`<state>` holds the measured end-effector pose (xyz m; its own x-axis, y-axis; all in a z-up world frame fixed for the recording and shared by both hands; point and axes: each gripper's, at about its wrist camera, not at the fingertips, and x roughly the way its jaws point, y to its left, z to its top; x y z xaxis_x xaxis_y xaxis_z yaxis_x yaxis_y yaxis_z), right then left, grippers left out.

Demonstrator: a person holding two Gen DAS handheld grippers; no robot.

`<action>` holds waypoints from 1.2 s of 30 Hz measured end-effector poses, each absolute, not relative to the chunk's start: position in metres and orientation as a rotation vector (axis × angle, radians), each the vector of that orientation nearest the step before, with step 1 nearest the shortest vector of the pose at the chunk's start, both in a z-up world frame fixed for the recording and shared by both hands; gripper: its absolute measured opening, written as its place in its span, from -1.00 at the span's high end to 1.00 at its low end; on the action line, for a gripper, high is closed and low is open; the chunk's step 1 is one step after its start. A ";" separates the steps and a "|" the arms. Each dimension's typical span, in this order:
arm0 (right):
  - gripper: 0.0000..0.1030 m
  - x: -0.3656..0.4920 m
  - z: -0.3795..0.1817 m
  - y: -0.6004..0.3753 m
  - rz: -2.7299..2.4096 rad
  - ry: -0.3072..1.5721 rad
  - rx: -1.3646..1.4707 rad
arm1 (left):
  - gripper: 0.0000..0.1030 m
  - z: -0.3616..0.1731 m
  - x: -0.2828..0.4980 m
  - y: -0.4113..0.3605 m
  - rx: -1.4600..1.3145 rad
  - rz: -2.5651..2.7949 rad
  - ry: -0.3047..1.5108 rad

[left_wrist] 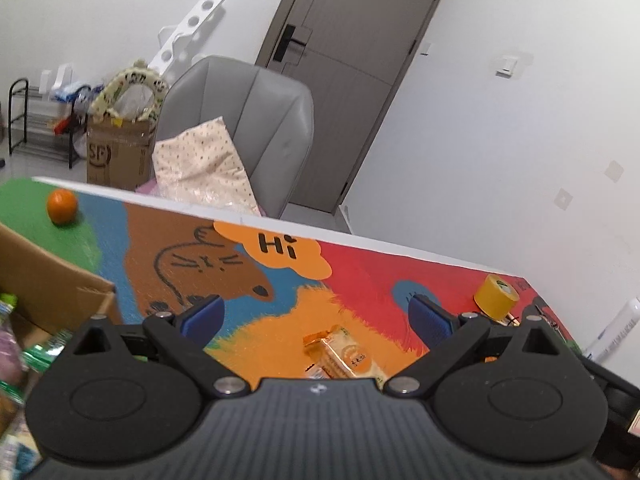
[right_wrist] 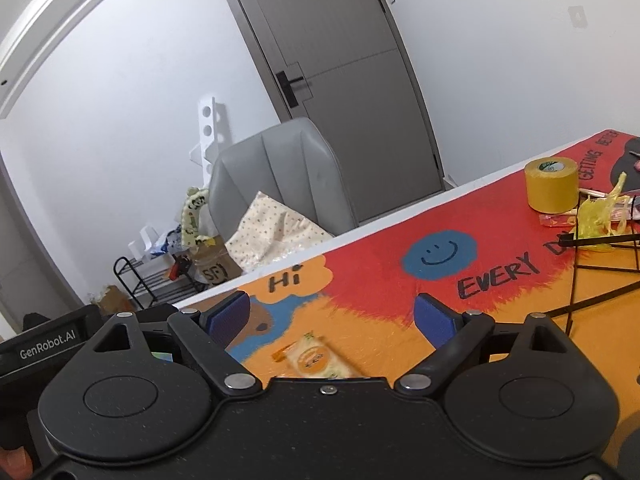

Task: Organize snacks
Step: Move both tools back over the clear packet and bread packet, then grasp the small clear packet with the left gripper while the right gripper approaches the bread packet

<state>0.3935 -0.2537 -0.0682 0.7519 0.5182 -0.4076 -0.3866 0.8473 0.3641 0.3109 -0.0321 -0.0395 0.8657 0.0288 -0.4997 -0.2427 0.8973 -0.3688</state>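
Observation:
An orange and cream snack packet (left_wrist: 344,356) lies on the colourful table mat, between and just below my left gripper's (left_wrist: 316,316) open blue fingers. The same packet (right_wrist: 316,360) lies between my right gripper's (right_wrist: 334,320) open fingers, slightly blurred. Neither gripper touches it. A cardboard box (left_wrist: 56,292) stands at the left with several snack packets (left_wrist: 12,364) inside. The left gripper's black body (right_wrist: 44,344) shows at the left in the right wrist view.
An orange fruit (left_wrist: 62,207) sits on the green far-left part of the mat. A yellow tape roll (right_wrist: 552,184) (left_wrist: 496,296) stands at the right beside a black wire rack (right_wrist: 600,264) and yellow netting (right_wrist: 600,212). A grey chair (left_wrist: 248,120) stands behind the table.

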 end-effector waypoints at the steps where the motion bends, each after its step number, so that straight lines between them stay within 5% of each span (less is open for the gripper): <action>1: -0.68 0.397 -0.071 -0.252 0.498 0.526 0.260 | -0.90 -0.044 0.312 -0.032 -0.443 0.153 0.501; 10: -0.59 0.416 -0.106 -0.253 0.506 0.641 0.349 | -0.74 -0.085 0.330 -0.030 -0.458 0.141 0.554; 16: -0.59 0.412 -0.112 -0.256 0.459 0.635 0.326 | -0.45 -0.100 0.335 -0.034 -0.453 0.122 0.595; 31: -0.59 0.414 -0.120 -0.248 0.420 0.657 0.266 | -0.44 -0.124 0.342 -0.068 -0.233 0.085 0.646; 36: -0.59 0.411 -0.122 -0.241 0.430 0.654 0.227 | 0.04 -0.122 0.339 -0.062 -0.232 0.126 0.647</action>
<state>0.4114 -0.2409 -0.1216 0.7105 0.4540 -0.5377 -0.3134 0.8882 0.3360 0.3386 -0.0618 -0.1220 0.7913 0.0435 -0.6098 -0.1877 0.9666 -0.1746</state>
